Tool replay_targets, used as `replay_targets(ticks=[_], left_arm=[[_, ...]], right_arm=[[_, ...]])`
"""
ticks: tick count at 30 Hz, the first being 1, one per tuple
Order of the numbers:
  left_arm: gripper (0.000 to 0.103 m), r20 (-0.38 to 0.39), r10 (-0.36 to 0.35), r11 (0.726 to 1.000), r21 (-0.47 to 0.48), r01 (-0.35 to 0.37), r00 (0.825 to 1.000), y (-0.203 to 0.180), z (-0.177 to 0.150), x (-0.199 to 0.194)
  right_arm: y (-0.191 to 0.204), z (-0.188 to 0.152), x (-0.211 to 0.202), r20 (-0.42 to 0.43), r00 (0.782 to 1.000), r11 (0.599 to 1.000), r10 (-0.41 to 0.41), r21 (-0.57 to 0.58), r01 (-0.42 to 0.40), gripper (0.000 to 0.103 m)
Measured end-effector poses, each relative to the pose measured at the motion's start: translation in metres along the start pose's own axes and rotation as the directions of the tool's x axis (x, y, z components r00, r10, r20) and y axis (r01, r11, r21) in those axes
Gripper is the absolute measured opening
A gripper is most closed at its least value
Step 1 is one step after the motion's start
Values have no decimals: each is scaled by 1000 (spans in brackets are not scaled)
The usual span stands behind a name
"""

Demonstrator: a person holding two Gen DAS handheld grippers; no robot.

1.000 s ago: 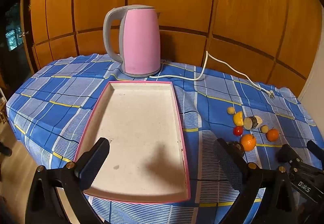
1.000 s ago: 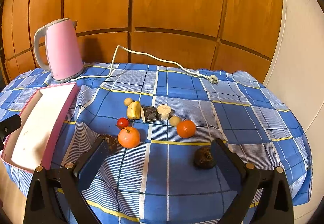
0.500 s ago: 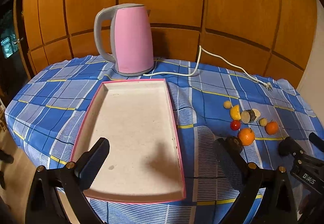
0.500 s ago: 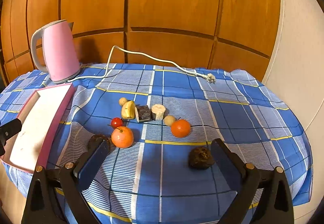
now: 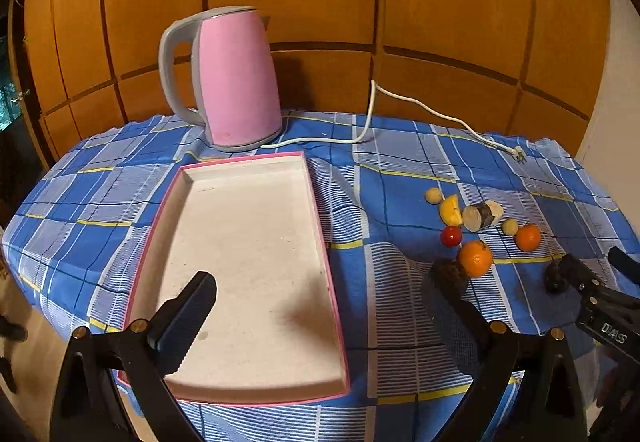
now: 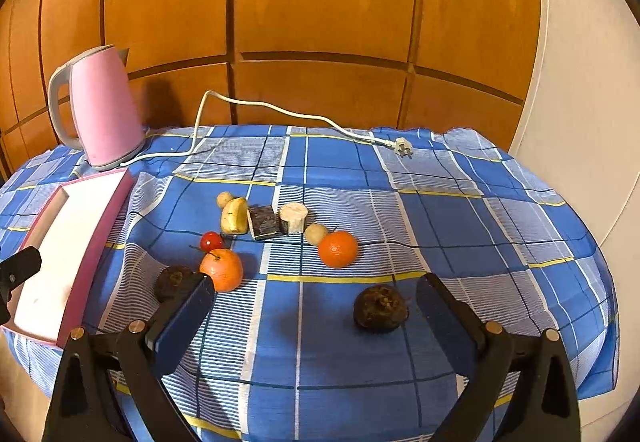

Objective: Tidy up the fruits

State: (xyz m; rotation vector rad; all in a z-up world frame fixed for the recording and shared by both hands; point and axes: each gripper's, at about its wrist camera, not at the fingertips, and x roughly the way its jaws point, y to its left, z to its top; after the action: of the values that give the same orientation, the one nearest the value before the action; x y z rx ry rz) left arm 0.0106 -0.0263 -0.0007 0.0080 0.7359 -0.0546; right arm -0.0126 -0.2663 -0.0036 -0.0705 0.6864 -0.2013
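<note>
A pink-rimmed tray (image 5: pixel 320 202) (image 6: pixel 100 238) with a white floor lies on the left of the blue checked cloth and holds nothing. Fruits sit in a loose group to its right: two oranges (image 6: pixel 221 268) (image 6: pixel 337 249), a red cherry tomato (image 6: pixel 211 241), a banana piece (image 6: pixel 234 216), two small tan round fruits (image 6: pixel 316 233) (image 6: pixel 224 199), two cut stubs (image 6: pixel 293 217) and two dark wrinkled fruits (image 6: pixel 380 308) (image 6: pixel 173 281). My left gripper (image 5: pixel 320 302) is open and empty above the tray's near end. My right gripper (image 6: pixel 312 306) is open and empty, near the right dark fruit.
A pink electric kettle (image 5: pixel 234 78) stands behind the tray, and its white cord (image 6: pixel 280 110) runs along the back to a loose plug (image 6: pixel 402 146). A wooden panelled wall stands right behind the table. The cloth hangs over the rounded table edge (image 6: pixel 600 282).
Both grippers have drawn back slightly and shifted; the views show the table from a little farther. Tray and fruits have not moved. Both grippers stay open.
</note>
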Motion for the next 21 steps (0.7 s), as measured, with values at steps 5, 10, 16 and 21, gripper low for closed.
replay_targets(ticks=[5, 10, 16, 21], left_arm=[[103, -2, -47, 999, 14, 47, 999, -6, 3, 2], [103, -16, -93, 994, 57, 94, 996, -15, 6, 8], [103, -51, -128, 976, 171, 135, 990, -28, 1, 11], [103, -54, -141, 966, 213, 149, 989, -30, 6, 9]], right_arm=[[-5, 0, 2, -13, 1000, 1000, -1, 10, 1, 103], [-11, 1, 3, -14, 1000, 1000, -5, 19, 5, 103], [-12, 1, 11, -46, 999, 1000, 17, -2, -17, 103], [-7, 3, 16, -55, 998, 999, 33, -17, -34, 103]])
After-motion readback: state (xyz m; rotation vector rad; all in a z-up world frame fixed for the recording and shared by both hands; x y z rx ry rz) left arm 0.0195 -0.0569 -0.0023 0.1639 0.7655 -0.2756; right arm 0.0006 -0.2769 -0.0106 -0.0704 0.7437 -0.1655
